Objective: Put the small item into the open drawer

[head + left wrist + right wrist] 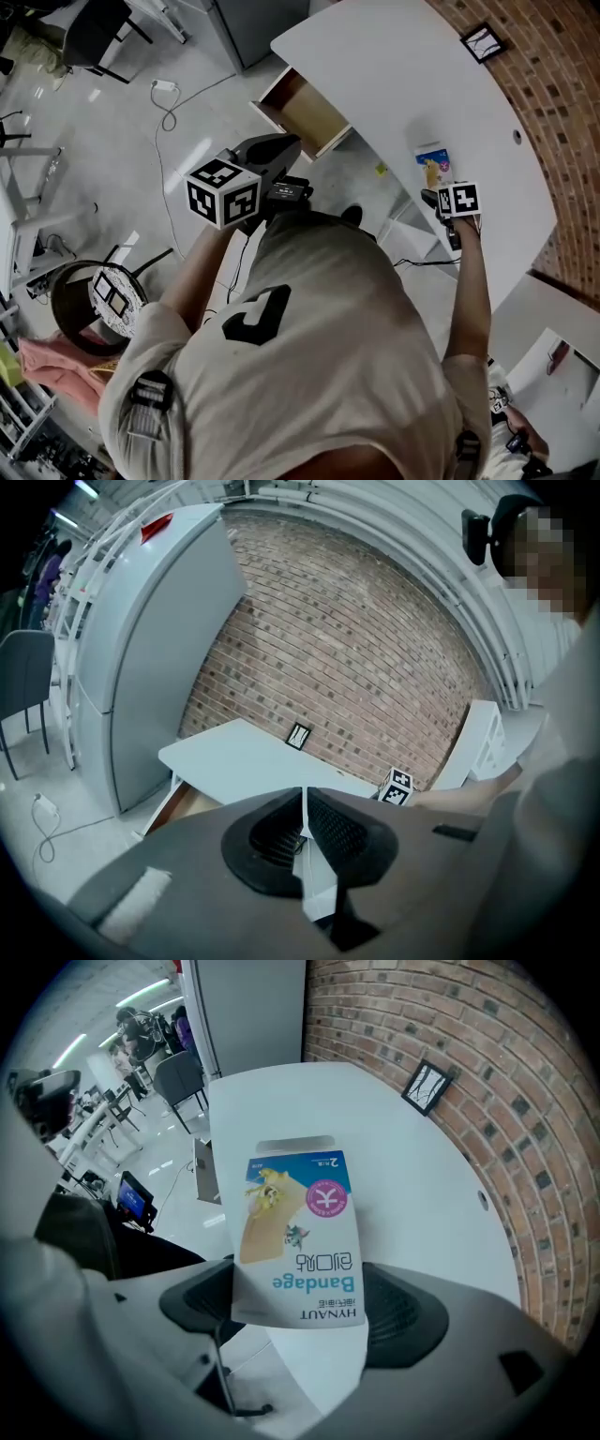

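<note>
The small item is a blue and white bandage box (298,1241). In the head view the box (433,164) is at the near edge of the white curved table (394,66). My right gripper (298,1290) has one jaw against each long side of the box and is shut on it. In the head view the right gripper (433,197) sits just off the table edge. The open drawer (305,112) juts out under the table's left end, wooden inside and empty. My left gripper (286,145) hangs near the drawer front, shut with nothing in it (304,794).
A brick wall (553,103) curves behind the table, and a small framed picture (483,39) stands on it. A tall grey cabinet (150,639) stands left of the drawer. A cable (169,103) lies on the floor, and a round stool (94,300) sits at lower left.
</note>
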The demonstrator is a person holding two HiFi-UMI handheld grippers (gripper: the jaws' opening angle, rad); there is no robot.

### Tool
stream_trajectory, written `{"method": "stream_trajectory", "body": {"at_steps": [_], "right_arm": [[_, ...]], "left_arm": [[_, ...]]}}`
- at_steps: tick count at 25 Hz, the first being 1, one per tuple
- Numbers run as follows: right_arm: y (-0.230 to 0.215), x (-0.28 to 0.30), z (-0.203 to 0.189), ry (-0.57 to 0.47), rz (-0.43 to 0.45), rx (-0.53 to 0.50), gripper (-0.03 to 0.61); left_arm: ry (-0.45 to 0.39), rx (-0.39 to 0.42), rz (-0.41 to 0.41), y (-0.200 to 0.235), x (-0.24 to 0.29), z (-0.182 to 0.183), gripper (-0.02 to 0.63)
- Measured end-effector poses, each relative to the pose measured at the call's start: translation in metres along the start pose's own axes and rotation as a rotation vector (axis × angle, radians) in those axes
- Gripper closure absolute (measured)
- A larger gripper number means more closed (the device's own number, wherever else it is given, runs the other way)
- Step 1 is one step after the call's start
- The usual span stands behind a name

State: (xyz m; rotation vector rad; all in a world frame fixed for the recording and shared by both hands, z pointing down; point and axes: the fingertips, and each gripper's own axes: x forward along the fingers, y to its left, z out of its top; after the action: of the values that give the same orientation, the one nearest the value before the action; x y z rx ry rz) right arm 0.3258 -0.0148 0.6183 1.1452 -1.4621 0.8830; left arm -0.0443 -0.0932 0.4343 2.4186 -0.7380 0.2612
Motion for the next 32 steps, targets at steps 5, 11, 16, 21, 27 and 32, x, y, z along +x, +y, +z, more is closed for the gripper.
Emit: {"method": "stream_trajectory", "body": {"at_steps": [5,11,16,21,27,32], "right_arm": [[0.01,-0.009,-0.012,0.008,-0.036,0.042,0.195],[0.021,-0.021,-0.022,0.014,-0.057,0.08,0.195],[0.027,-0.022,-0.029,0.013,-0.034,0.109,0.196],[0.023,-0.022,-0.037,-0.015,-0.021,0.132,0.196],[0.007,-0.019,-0.046,-0.06,0.01,0.136,0.195],[-0.003,-0.019,-0.055,-0.1,0.042,0.122,0.196]], "left_arm": [[0.009,-0.003,-0.05,0.007,-0.006,-0.005,0.598],[0.018,-0.009,-0.102,0.01,-0.008,-0.009,0.598],[0.045,-0.028,-0.111,0.008,-0.005,-0.014,0.598],[0.066,-0.029,-0.122,-0.01,-0.001,-0.019,0.598],[0.068,0.009,-0.102,-0.045,0.01,-0.015,0.598],[0.094,0.065,-0.11,-0.087,0.026,-0.021,0.598]]}}
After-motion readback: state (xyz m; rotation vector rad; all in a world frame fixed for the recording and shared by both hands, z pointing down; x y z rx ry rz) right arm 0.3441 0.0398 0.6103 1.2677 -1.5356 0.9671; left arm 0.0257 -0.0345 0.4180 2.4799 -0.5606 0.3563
